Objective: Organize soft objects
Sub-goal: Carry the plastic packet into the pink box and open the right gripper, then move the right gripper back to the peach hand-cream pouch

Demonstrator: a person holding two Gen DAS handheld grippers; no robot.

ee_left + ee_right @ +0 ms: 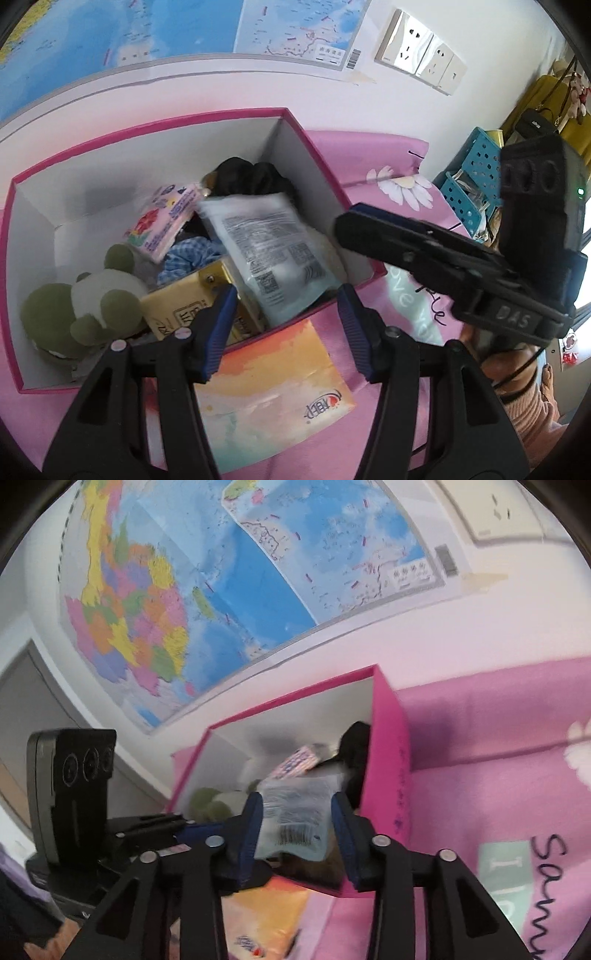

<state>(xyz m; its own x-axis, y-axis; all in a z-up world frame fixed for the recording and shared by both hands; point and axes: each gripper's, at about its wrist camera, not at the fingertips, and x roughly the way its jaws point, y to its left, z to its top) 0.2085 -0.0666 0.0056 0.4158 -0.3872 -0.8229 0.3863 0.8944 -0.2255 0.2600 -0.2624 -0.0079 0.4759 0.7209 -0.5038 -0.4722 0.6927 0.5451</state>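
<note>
Soft things already fill the pink box (325, 173): a clear printed pouch (273, 251) leans over the near wall, with a pink tissue pack (166, 221) at its ten o'clock, blue checked cloth (188, 258) and a yellow pack (177, 310) beside it, a green plush toy (85, 310) at eight o'clock and a dark bundle (251, 177) at twelve. Right tool (297, 825) stands part open around the pouch's near end, its pads apparently clear of it; the pouch looks just let go. Left tool (286, 332) is part open and holds nothing. One orange pack (273, 391) lies on the pink bed sheet (406, 295) outside the box, probably the last piece to stow.
</note>
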